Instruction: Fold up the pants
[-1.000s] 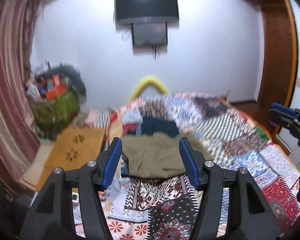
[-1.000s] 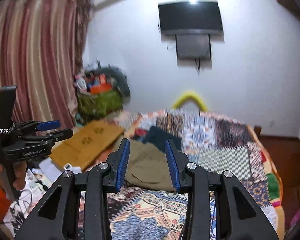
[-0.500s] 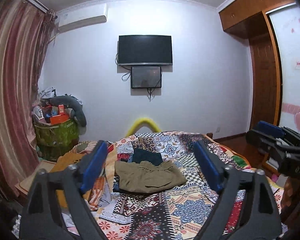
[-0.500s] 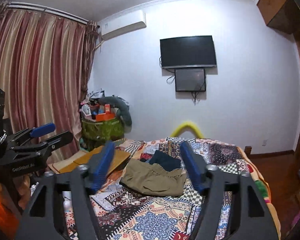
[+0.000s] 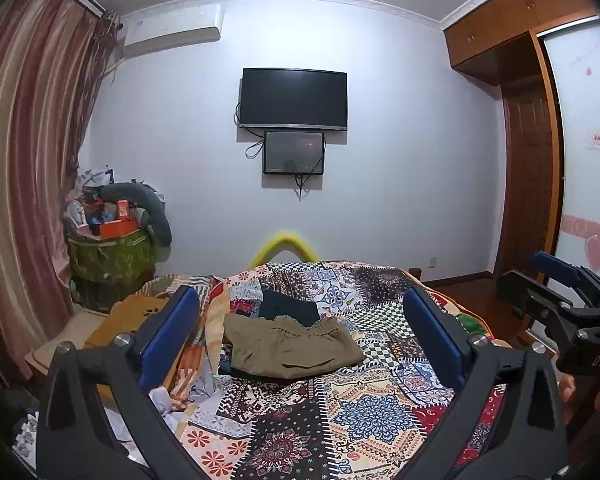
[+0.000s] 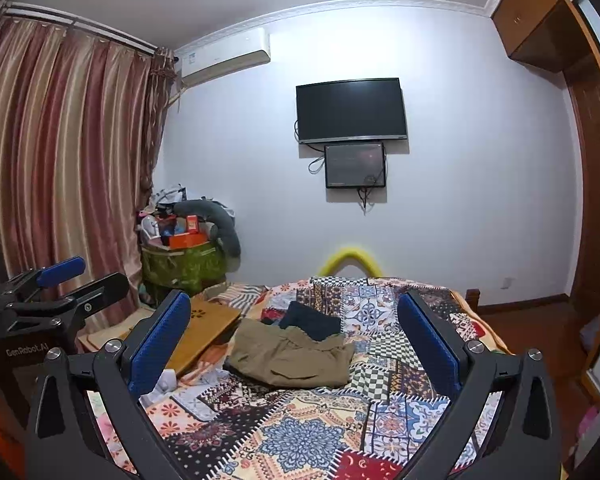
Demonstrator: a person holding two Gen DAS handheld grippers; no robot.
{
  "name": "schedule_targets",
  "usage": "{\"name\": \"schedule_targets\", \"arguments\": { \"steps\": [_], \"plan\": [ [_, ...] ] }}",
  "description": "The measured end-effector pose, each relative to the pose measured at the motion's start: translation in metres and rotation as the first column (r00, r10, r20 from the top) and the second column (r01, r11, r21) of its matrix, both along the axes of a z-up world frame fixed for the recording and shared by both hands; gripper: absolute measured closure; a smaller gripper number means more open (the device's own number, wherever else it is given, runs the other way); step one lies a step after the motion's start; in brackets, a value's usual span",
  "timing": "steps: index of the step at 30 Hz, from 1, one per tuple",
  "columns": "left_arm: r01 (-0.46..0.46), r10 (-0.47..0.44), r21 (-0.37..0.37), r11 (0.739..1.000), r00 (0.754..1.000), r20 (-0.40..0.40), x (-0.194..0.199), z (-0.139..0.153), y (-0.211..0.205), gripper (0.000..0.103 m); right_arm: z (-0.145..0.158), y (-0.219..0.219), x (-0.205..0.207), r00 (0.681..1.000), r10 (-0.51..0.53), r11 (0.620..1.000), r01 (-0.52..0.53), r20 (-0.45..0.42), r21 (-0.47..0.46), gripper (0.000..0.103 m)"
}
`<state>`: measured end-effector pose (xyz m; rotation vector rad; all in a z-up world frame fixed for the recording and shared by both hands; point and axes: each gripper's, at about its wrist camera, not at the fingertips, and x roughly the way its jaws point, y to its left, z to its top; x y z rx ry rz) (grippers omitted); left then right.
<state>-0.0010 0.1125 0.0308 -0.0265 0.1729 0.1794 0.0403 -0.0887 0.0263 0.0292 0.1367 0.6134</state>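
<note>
Olive-brown pants [image 5: 288, 348] lie folded in a flat bundle on the patchwork bedspread [image 5: 364, 408]; they also show in the right wrist view [image 6: 292, 356]. A dark navy garment [image 5: 290, 308] lies just behind them. My left gripper [image 5: 300, 336] is wide open and empty, held back from the pants. My right gripper [image 6: 294, 340] is wide open and empty, also well short of them. The right gripper shows at the right edge of the left wrist view [image 5: 560, 304]; the left gripper shows at the left edge of the right wrist view [image 6: 60, 292].
A wooden lap table [image 6: 204, 332] and loose papers [image 5: 204, 392] lie at the bed's left side. A full green basket [image 5: 108, 256] stands by the striped curtain [image 6: 60, 160]. A TV [image 5: 294, 98] hangs on the far wall. A wooden wardrobe [image 5: 528, 160] is at right.
Both grippers have opened from narrow to wide and pulled back and tilted up from the pants, which stay folded on the bed.
</note>
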Motion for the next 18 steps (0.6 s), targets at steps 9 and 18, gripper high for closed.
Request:
{"name": "schedule_targets", "arguments": {
  "steps": [9,18],
  "plan": [
    [0.004,-0.004,-0.008,1.0,1.0,-0.006,0.0019,-0.0028,0.0041,0.0,-0.0075,-0.0036,-0.0025,1.0,-0.01,1.0,0.01,-0.015,0.002,0.0],
    [0.009,-0.009,-0.01,1.0,1.0,-0.01,0.0055,-0.0044,0.0049,0.0,-0.0085,-0.0065,-0.0001,0.999,-0.017,1.0,0.018,-0.028,0.005,0.0]
  ]
}}
